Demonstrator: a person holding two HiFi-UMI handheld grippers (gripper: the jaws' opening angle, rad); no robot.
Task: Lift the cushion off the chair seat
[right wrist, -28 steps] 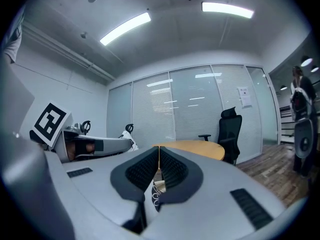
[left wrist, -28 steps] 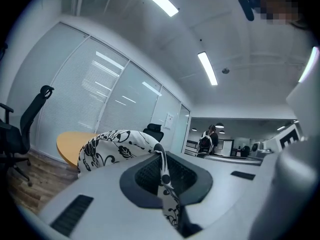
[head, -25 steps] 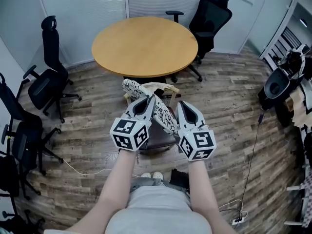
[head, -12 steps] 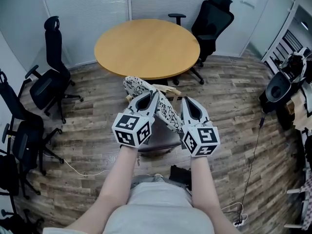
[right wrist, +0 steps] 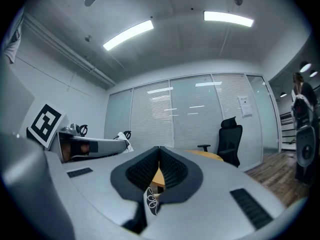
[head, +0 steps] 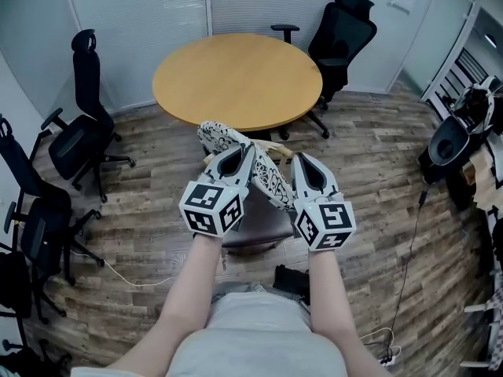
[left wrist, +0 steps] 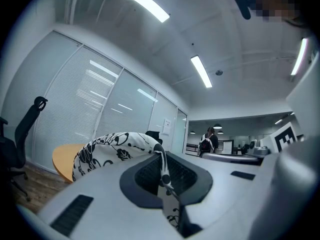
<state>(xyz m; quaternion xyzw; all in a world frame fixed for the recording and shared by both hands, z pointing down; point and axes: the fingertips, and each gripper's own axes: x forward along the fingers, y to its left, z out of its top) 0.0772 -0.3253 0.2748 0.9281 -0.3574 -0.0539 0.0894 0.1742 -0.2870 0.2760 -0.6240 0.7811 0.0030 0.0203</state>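
Observation:
A black-and-white patterned cushion (head: pixel 269 182) hangs between my two grippers, above the grey chair seat (head: pixel 259 220). Its far end (head: pixel 215 136) sticks out past the left gripper toward the table. My left gripper (head: pixel 244 155) is shut on the cushion's edge; in the left gripper view the fabric (left wrist: pixel 111 148) bulges out to the left of the closed jaws (left wrist: pixel 161 160). On the other edge my right gripper (head: pixel 299 163) is also shut. In the right gripper view a strip of patterned cloth (right wrist: pixel 151 202) shows low between the closed jaws (right wrist: pixel 159 156). Both grippers point level, side by side.
A round wooden table (head: pixel 236 77) stands just beyond the chair. Black office chairs stand at the back right (head: pixel 339 28) and along the left wall (head: pixel 77 136). A white cable (head: pixel 130 277) and a dark object (head: pixel 289 280) lie on the floor near me. Equipment crowds the right edge (head: pixel 457 132).
Both grippers and the cushion between them have risen a little above the chair seat. Both grips stay closed.

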